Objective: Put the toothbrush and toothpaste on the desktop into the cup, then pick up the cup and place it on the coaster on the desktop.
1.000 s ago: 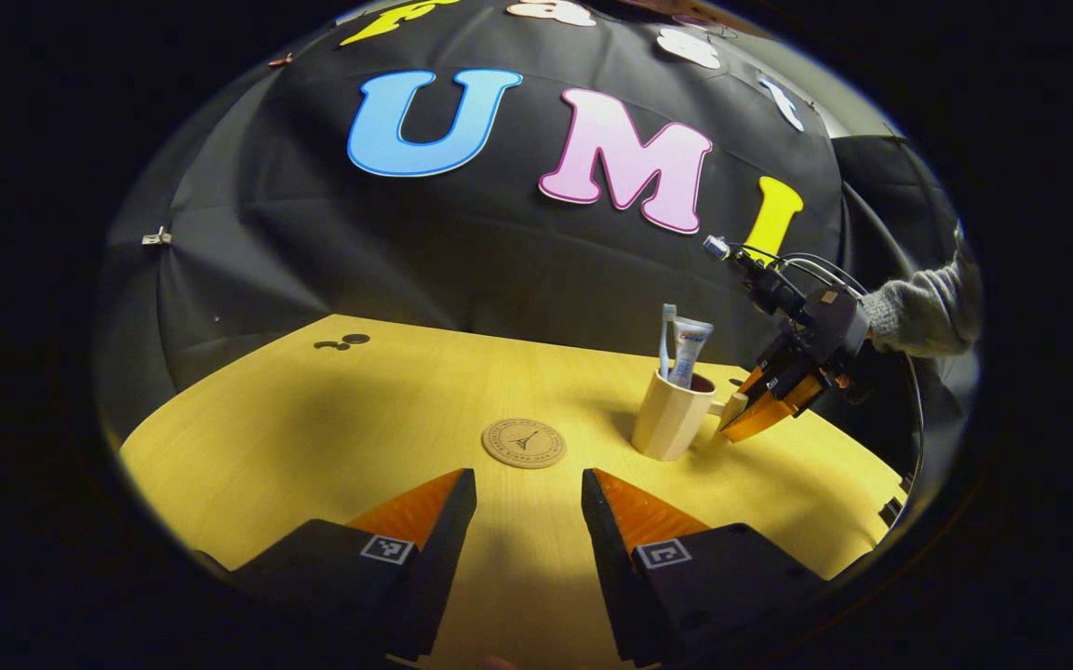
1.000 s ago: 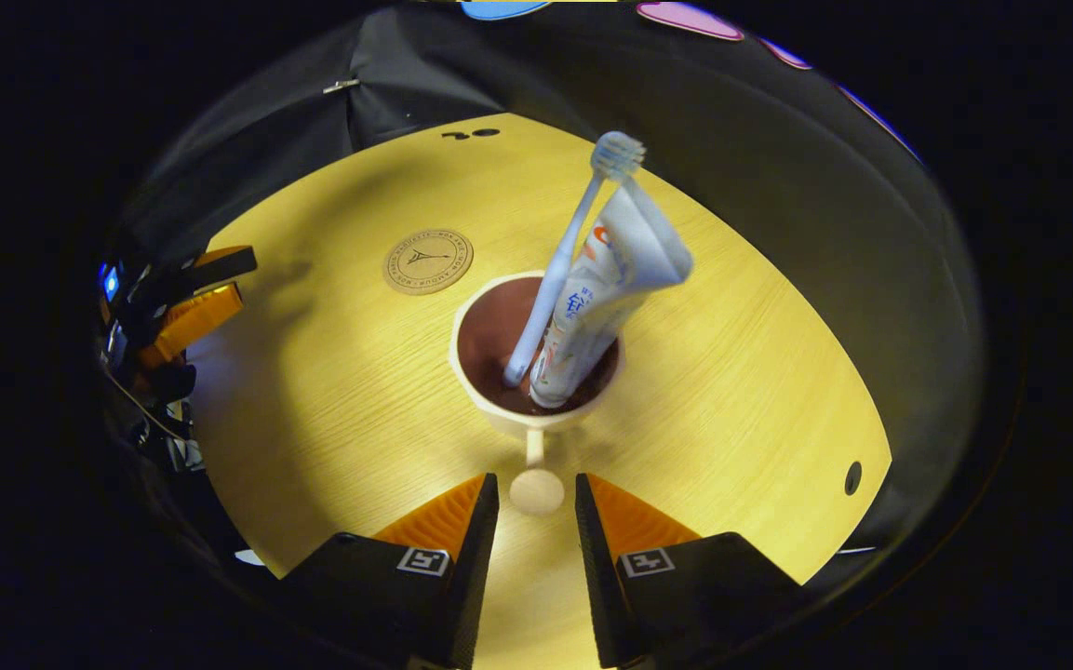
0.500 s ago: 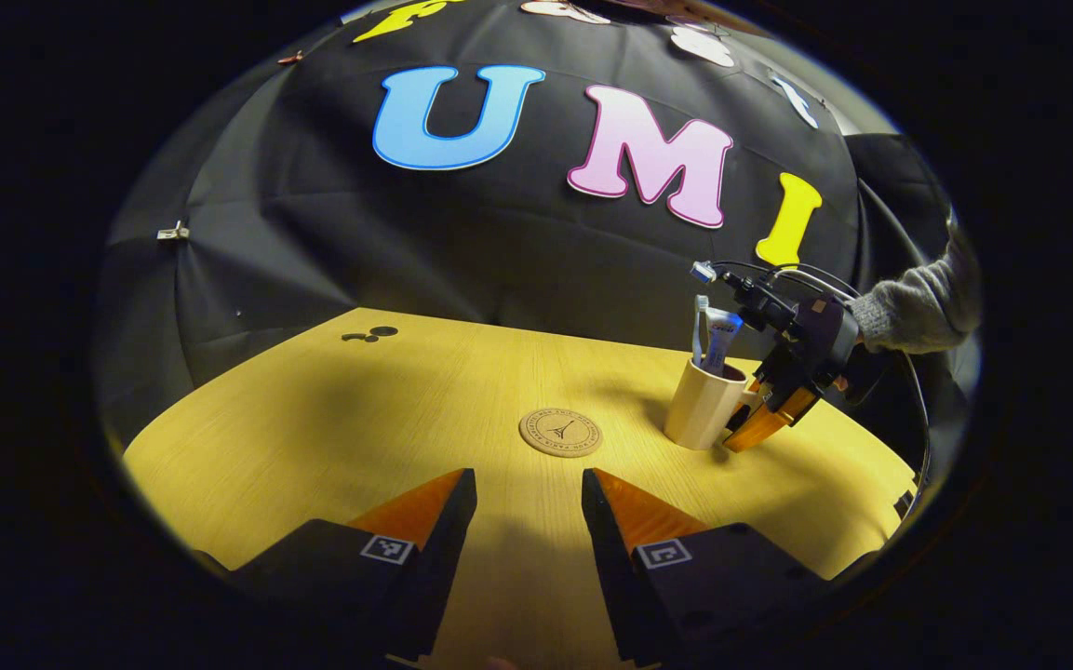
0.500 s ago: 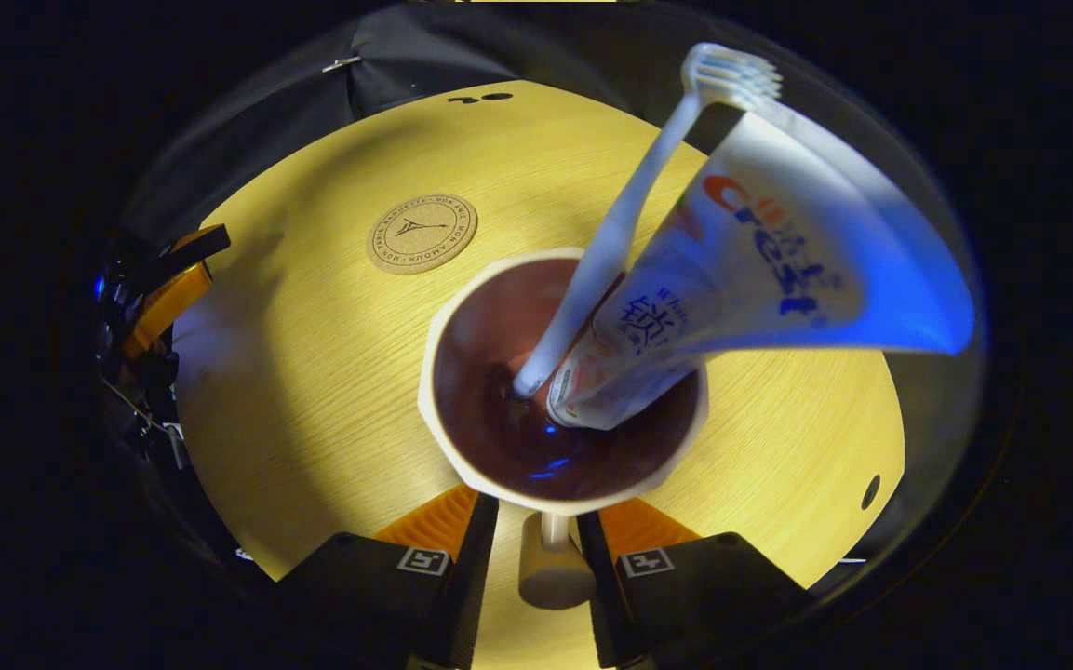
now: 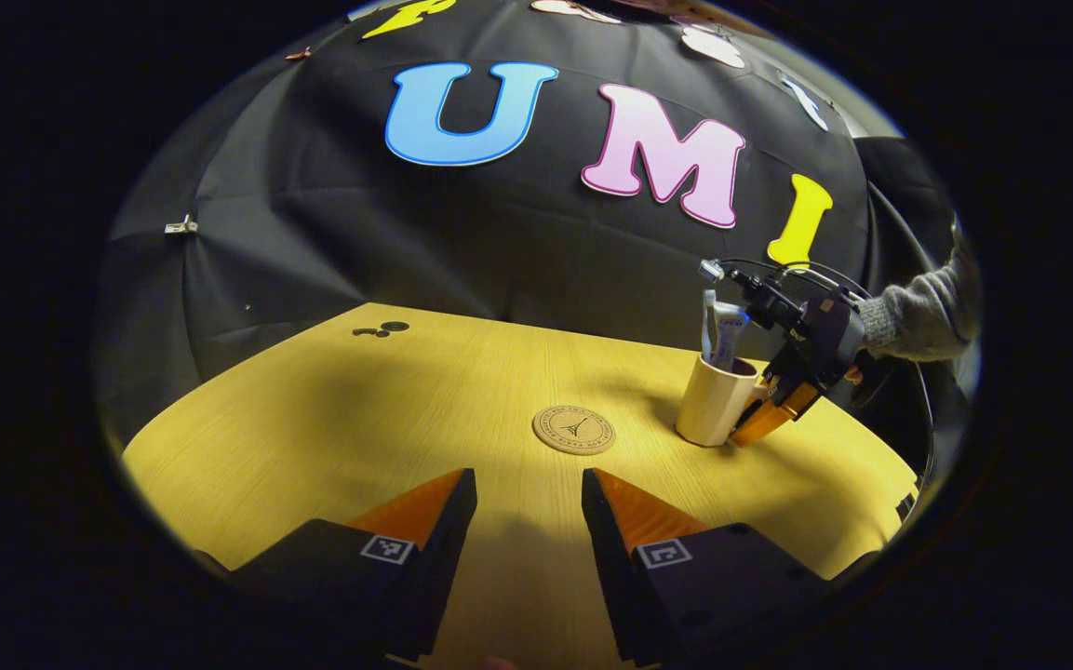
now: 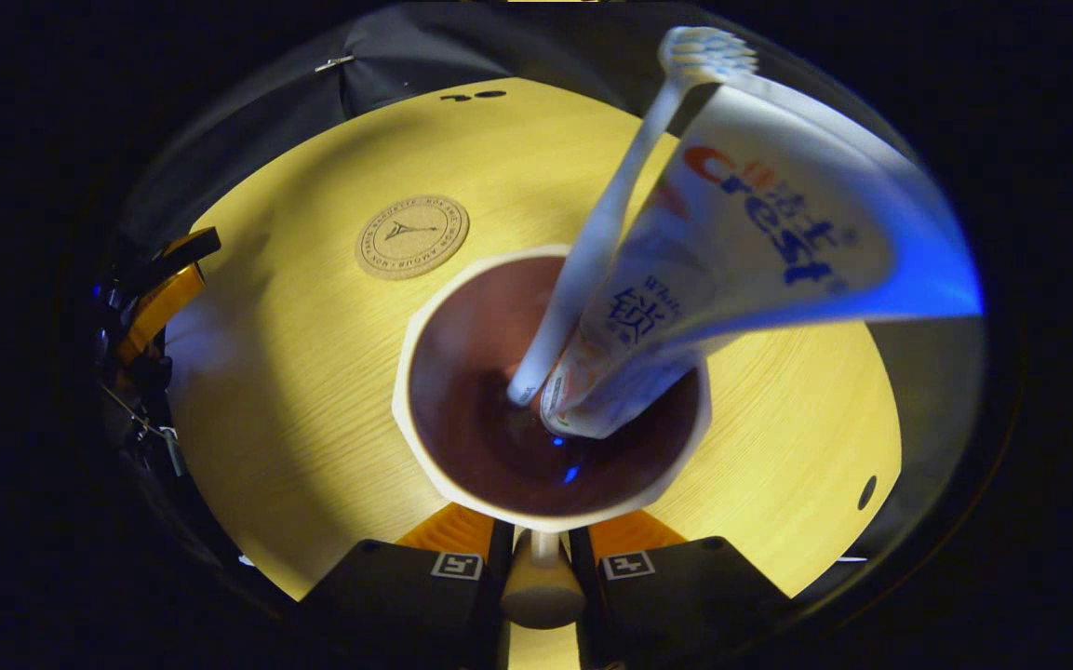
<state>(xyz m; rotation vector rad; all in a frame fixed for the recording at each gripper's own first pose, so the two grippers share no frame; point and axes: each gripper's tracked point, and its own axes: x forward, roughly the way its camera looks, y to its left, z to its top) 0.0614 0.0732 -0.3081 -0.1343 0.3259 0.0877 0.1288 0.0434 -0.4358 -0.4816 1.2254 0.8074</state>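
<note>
Yellow surface point(image 5: 331, 419) carries the cup point(image 6: 550, 386), toothbrush point(image 6: 610, 219) and toothpaste point(image 6: 741, 233) inside. My right tongs point(image 6: 541, 572) pinch its handle; left tongs point(image 5: 529, 521) gape, idle. Next I'd lift it toward the coaster point(image 6: 412, 236), far-left.

Toothbrush point(image 6: 596, 242) & toothpaste point(image 6: 685, 270) standing in cup point(image 6: 434, 335), cup sitting on desktop point(image 5: 387, 409) just right of coaster point(image 5: 574, 429) in left gripper view, w/ right gripper point(image 6: 541, 582) closing round cup handle point(image 6: 539, 586).
</note>
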